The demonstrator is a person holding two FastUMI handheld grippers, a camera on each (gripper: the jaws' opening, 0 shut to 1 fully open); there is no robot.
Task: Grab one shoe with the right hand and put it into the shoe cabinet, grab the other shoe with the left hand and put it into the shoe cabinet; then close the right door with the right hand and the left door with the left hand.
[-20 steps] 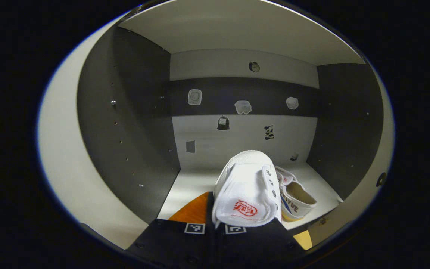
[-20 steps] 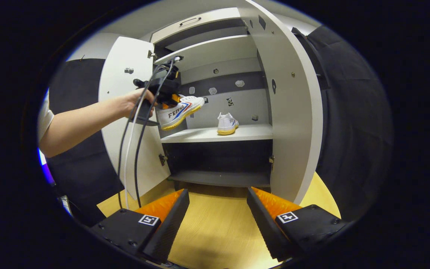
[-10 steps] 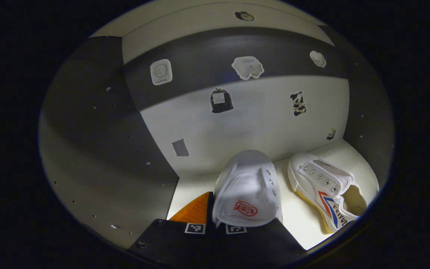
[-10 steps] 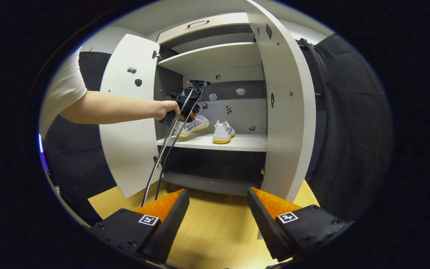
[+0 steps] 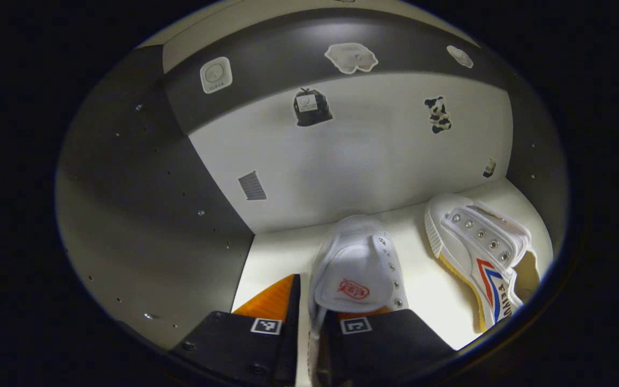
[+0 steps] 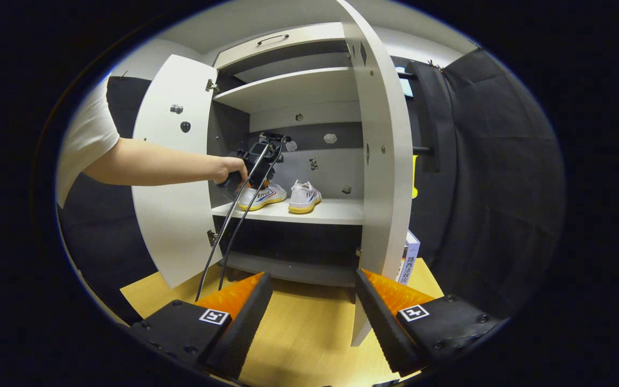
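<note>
The shoe cabinet (image 6: 374, 161) stands with both doors open over a pale wood floor (image 6: 309, 328), its middle shelf (image 6: 331, 210) lit. On that shelf sit two white canvas sneakers side by side: the left gripper (image 5: 312, 336) is narrowed on the heel of the near sneaker (image 5: 357, 266), its sole on the shelf, with the second sneaker (image 5: 481, 252) just beside it. The right gripper (image 6: 314, 312) hangs wide apart, holding nothing, in front of the cabinet.

Left gripper view sits inside the cabinet (image 6: 288, 102); right gripper view faces it.
</note>
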